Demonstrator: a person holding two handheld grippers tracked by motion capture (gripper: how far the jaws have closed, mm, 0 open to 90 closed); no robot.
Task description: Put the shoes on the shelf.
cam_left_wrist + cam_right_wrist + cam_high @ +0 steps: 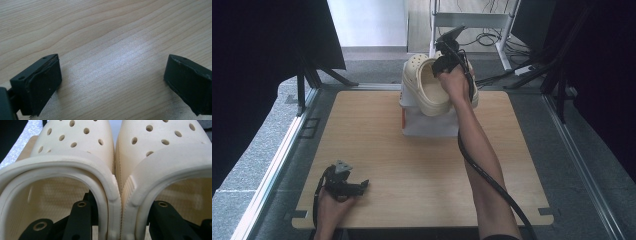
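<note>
A wooden table (412,165) holds a white box (427,125) toward its 12 o'clock edge. Above the box, the right gripper (447,62) clamps 2 cream perforated clogs (117,170) together, 1 jaw inside each shoe, pinching their touching inner walls. At 7 o'clock on the table, the left gripper (357,186) rests near the wood, its jaws spread wide with nothing between them.

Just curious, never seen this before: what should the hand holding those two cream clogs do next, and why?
Probably lower them. The right gripper pinches both clogs by their inner walls, one jaw inside each, above the white box; the left gripper rests open on the table.
</note>
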